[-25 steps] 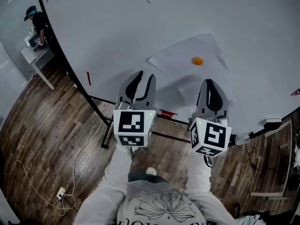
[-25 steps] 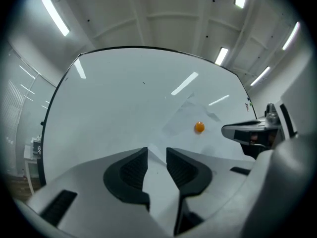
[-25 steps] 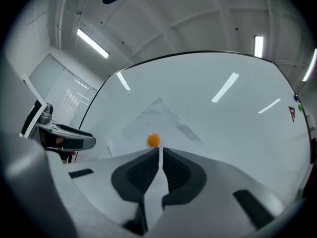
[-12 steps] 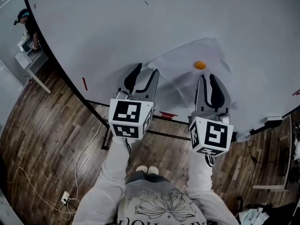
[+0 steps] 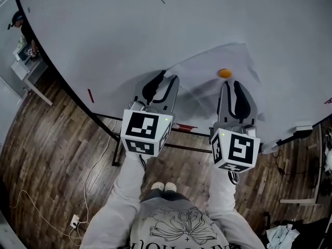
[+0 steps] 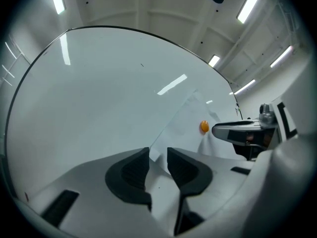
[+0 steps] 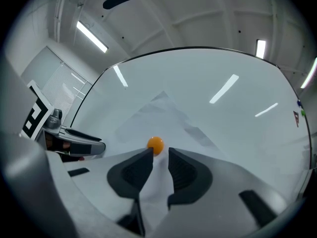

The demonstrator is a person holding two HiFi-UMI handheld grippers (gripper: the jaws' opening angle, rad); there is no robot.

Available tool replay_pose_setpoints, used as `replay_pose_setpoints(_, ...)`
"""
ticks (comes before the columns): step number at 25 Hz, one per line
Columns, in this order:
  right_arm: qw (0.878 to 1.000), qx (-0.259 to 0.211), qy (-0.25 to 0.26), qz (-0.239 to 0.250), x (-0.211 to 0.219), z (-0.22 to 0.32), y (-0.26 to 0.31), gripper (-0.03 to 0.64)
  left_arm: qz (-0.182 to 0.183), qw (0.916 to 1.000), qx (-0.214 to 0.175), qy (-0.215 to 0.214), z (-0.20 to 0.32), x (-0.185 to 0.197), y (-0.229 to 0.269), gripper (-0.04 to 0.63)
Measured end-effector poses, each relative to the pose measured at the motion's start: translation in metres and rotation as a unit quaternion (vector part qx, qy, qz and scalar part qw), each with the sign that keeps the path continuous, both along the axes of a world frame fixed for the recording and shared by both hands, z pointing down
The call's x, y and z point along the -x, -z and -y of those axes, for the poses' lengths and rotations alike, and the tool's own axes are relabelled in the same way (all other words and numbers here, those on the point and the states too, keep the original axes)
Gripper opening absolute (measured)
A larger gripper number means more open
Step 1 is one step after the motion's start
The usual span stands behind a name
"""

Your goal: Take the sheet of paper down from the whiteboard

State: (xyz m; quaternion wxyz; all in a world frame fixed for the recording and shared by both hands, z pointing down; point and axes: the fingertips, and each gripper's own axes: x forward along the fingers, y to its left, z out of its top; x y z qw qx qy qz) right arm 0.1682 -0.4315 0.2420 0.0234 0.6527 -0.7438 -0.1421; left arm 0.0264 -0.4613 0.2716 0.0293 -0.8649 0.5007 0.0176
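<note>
- Wide open on bare whiteboard, up and left of the paper.
- Blocked mid-sheet by an orange magnet.
- Stand crossbar just under the board.

Bright, even light comes from ceiling strip lights, which streak as white glare across the whiteboard in both gripper views. In the head view soft grey shadows lie on the paper, and the floor below is dimmer. All views bulge like a fisheye, with dark corners in the gripper views and a slightly soft near foreground.
</note>
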Motion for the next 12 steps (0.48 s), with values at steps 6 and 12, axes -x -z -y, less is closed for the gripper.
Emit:
replay_pose_setpoints(6,1.0,-0.009,-0.004,-0.005,0.008,0.002,0.007,0.095,0.002,1.0,0.003,-0.004,0.002,0.003,0.0,0.02)
replay_pose_setpoints(12,0.999,-0.015,-0.017,-0.033,0.017,0.01,0.012,0.133,-0.007,0.9998,0.01,-0.014,0.0,0.003,0.001,0.006)
